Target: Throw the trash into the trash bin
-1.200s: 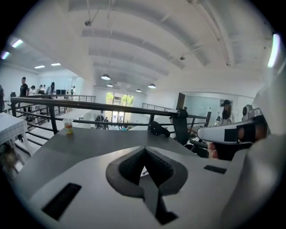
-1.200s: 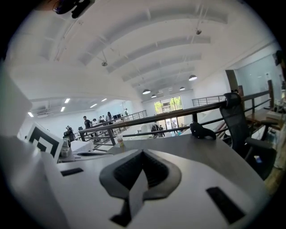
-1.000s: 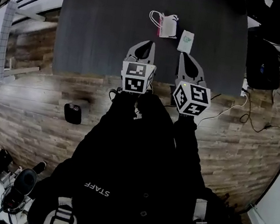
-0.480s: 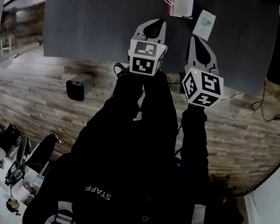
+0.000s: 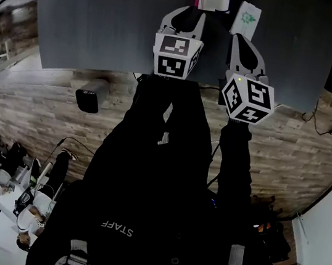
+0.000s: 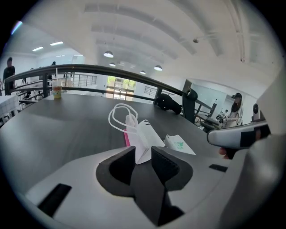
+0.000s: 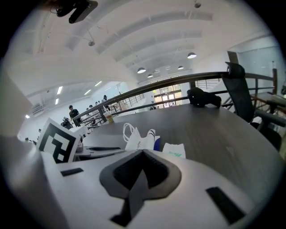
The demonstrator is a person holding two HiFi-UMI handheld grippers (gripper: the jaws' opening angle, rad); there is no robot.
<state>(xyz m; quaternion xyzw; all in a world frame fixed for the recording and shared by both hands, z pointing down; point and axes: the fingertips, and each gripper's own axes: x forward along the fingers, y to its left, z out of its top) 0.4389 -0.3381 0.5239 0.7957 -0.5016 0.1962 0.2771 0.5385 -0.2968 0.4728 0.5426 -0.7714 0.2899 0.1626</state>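
Table: dark grey table [image 5: 95, 24] on a wood-plank floor, in an open hall with railings behind.
Paper bag: small white paper bag [image 6: 145, 138] with loop handles stands on the table just ahead of the left gripper [image 6: 143, 154]; what it holds cannot be seen.
Packet: white packet [image 5: 247, 17] with green print lies flat just ahead of the right gripper [image 7: 143, 156].
Left gripper: jaws have just been opening and stand slightly apart. A corner of the bag lines up with the gap, but the pads do not press on it.
Right gripper: jaws together, nothing held.
Bin: small black bin [image 5: 91, 94] on the floor, well behind and left of the left gripper; its inside is not visible.
Progress: judged at the start, with nothing picked up or binned.
Remaining: grasp both items, carry them to the bin, drop them in.
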